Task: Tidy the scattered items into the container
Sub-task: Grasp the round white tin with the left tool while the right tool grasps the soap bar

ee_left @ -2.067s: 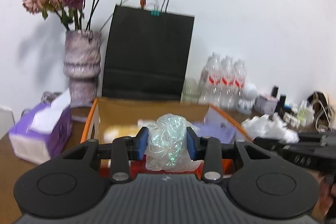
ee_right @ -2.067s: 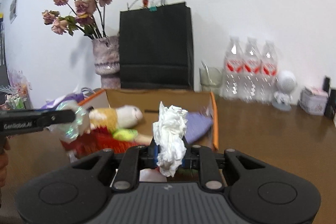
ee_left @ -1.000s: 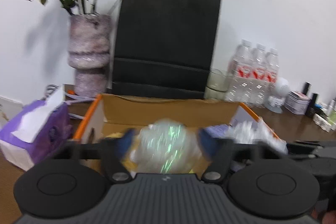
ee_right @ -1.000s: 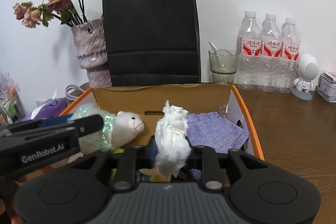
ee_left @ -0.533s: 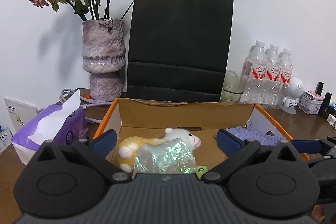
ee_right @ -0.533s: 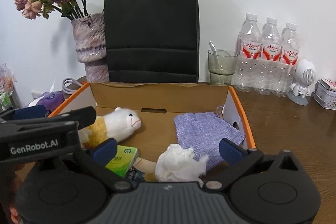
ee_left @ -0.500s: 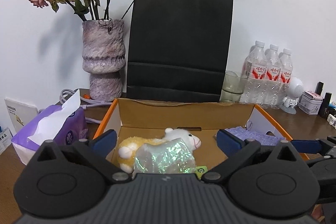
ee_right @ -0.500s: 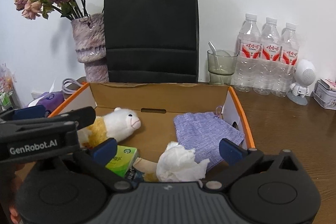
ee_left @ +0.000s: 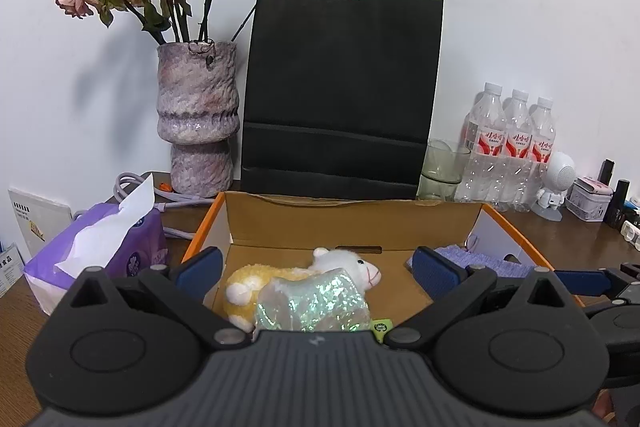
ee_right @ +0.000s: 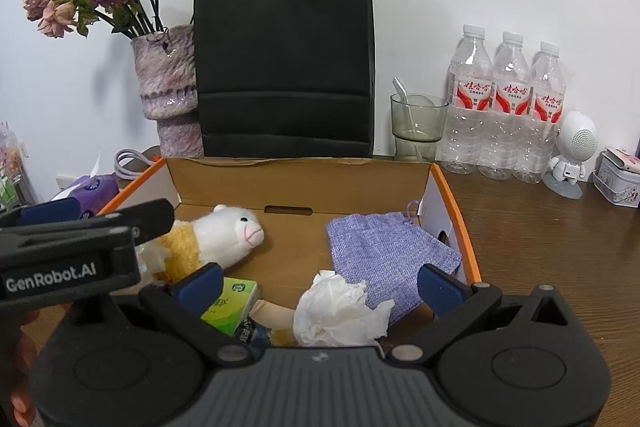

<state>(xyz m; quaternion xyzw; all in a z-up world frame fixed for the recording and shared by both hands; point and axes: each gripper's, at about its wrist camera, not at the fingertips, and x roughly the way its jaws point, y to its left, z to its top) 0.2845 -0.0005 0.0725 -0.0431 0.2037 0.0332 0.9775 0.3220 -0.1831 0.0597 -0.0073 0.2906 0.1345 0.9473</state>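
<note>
An orange-rimmed cardboard box sits on the brown table. Inside lie a plush lamb, an iridescent plastic wad resting on the lamb, a purple cloth pouch, a crumpled white tissue and a green packet. My left gripper is open and empty above the box's near left part. My right gripper is open and empty above the tissue. The left gripper's body shows in the right wrist view.
Behind the box stand a black paper bag, a vase of dried roses, a glass, three water bottles and a small white robot figure. A purple tissue pack lies left of the box.
Both grippers have opened and dropped their loads into the box: the iridescent wad from the left, the white tissue from the right. In the last half second, nothing has moved.
</note>
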